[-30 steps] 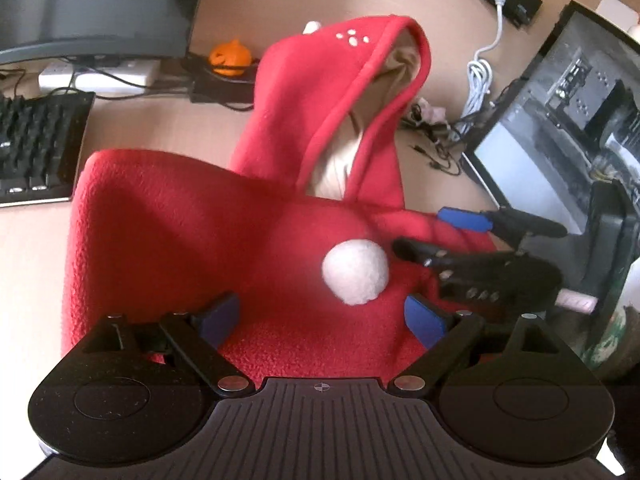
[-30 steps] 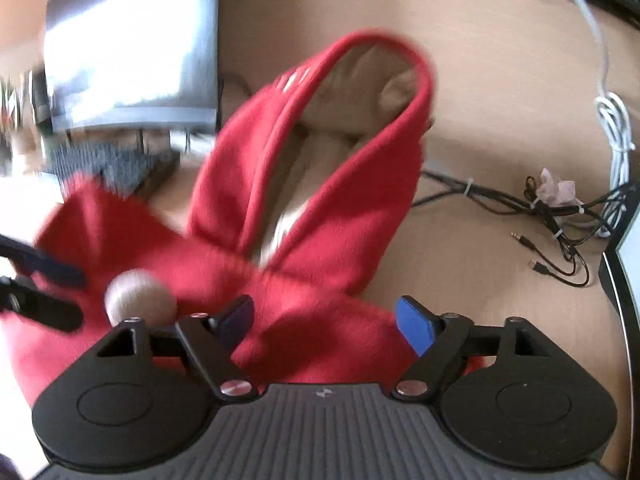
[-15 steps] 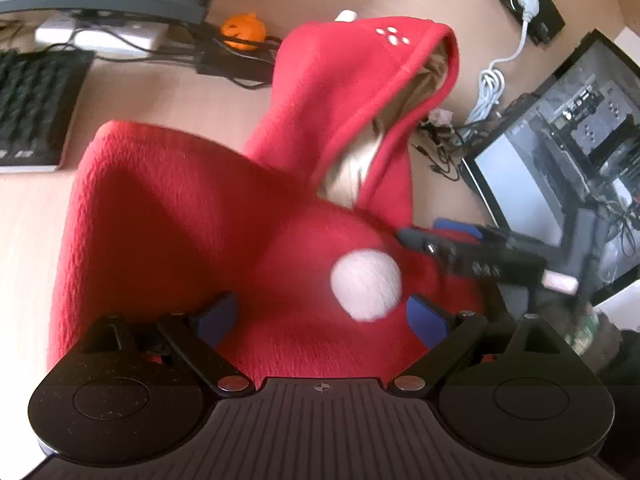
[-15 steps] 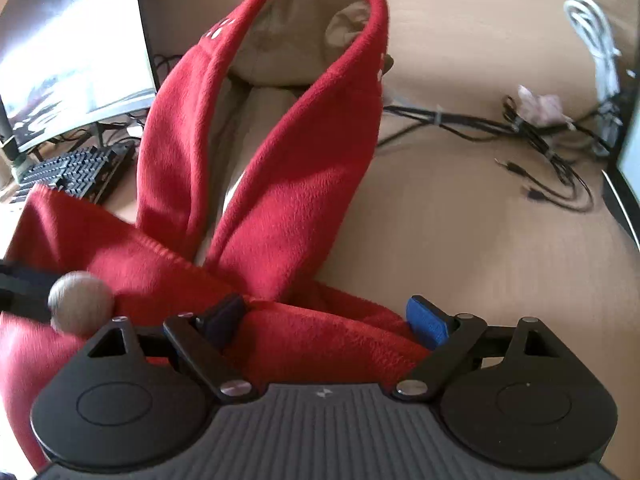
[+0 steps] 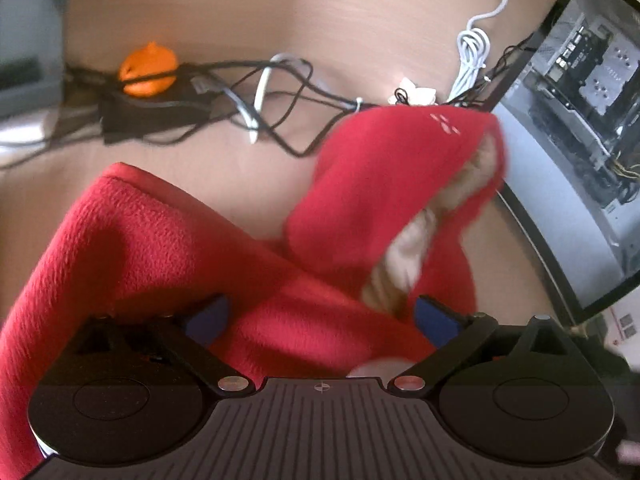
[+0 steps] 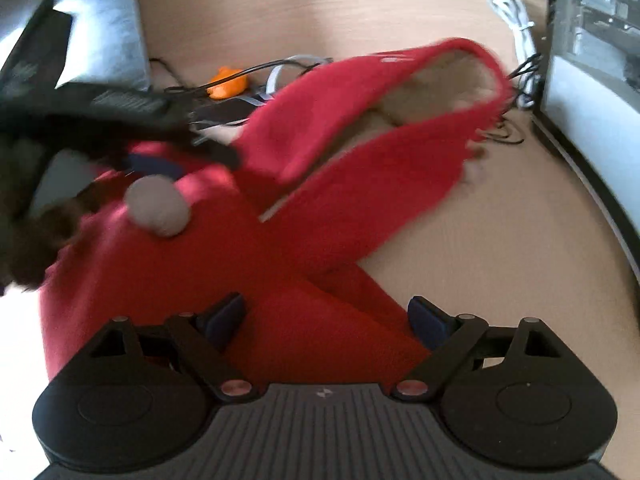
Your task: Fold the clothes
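Since a second ago the red hooded garment [image 5: 208,256] has been dragged across the tabletop [image 5: 320,20], its hood [image 5: 384,184] now tipped over toward the right and blurred with motion, where earlier it stood propped and open toward the far side. The left tongs [image 5: 320,318] have their blue-padded tips spread wide, with red fleece bunched between them; whether the pads actually touch the cloth cannot be told. The right tongs [image 6: 324,316] are likewise spread apart over a near fold of the same garment. In the right wrist view a white pompom [image 6: 158,206] lies on the red fleece at left, just beside the dark shape of the other tool. Beyond the garment, on the far side of the tabletop, black cables [image 5: 280,92] tangle around a small orange figure [image 5: 149,72], and a coiled white cord [image 5: 474,52] lies near a monitor [image 5: 568,140] at right.
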A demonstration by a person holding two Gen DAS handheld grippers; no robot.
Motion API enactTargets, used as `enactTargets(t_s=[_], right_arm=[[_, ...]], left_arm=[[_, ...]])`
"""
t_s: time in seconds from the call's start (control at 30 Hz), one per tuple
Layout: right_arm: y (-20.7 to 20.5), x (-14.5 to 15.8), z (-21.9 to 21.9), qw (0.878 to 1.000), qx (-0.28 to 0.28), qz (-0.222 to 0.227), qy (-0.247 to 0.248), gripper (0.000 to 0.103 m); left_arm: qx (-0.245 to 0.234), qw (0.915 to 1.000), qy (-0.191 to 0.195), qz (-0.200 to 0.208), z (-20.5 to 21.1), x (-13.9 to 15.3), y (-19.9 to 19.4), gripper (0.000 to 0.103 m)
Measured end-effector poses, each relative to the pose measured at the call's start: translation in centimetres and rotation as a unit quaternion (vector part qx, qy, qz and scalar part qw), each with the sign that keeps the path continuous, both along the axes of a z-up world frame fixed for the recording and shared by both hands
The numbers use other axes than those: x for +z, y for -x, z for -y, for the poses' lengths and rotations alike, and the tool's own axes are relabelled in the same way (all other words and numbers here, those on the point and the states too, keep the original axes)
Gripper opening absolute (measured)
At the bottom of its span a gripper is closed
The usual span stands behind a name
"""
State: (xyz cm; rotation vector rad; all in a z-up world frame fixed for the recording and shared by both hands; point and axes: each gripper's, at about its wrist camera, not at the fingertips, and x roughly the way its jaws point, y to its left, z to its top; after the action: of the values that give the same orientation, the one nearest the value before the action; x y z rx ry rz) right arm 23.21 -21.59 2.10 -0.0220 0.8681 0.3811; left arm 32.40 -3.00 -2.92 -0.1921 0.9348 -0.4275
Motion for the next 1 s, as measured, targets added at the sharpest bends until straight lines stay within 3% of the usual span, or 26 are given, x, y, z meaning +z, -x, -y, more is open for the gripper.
enactTargets(t_s=[0.13, 0.23, 0.3, 0.37, 0.57, 0.73, 0.9, 1.0], right_arm=[[1.4, 1.3, -1.7, 0.999, 0.051, 0.005, 0.004, 0.090], [1.9, 3.4, -1.2, 0.997, 0.072, 0.038, 0.013, 0.094], [2.0, 4.6, -0.4, 0.996, 0.062, 0.061, 0.027, 0.101], [1.9, 4.6, 0.2, 0.994, 0.043, 0.076, 0.063, 0.101], [1.8, 1.1, 0.5, 0.981, 0.033, 0.083, 0.173, 0.101], [2.7, 0.9, 0.2, 0.986, 0.031, 0.054, 0.155, 0.101], [4.5, 0.6, -3.0, 0.989, 0.050, 0.037, 0.137, 0.101], [5.8, 0.6, -6.2, 0.981, 0.094, 0.071, 0.152, 0.101]], left_arm=[[0.014, 0.9995, 0.027, 0.004, -0.7, 0.9, 0.5, 0.101], [0.012, 0.9981, 0.054, 0.026, -2.1, 3.0, 3.6, 0.101], [0.011, 0.9975, 0.046, 0.053, -3.0, 4.6, 6.5, 0.101], [0.023, 0.9973, 0.033, 0.062, -4.3, 5.2, 9.3, 0.101], [0.125, 0.9919, 0.019, -0.007, -7.4, 2.2, 14.5, 0.101], [0.159, 0.9854, 0.032, -0.052, -7.1, -0.7, 13.8, 0.101], [0.140, 0.9896, 0.020, -0.023, -6.3, 0.0, 10.2, 0.101], [0.145, 0.9893, 0.008, -0.012, -7.4, 0.6, 7.9, 0.101]])
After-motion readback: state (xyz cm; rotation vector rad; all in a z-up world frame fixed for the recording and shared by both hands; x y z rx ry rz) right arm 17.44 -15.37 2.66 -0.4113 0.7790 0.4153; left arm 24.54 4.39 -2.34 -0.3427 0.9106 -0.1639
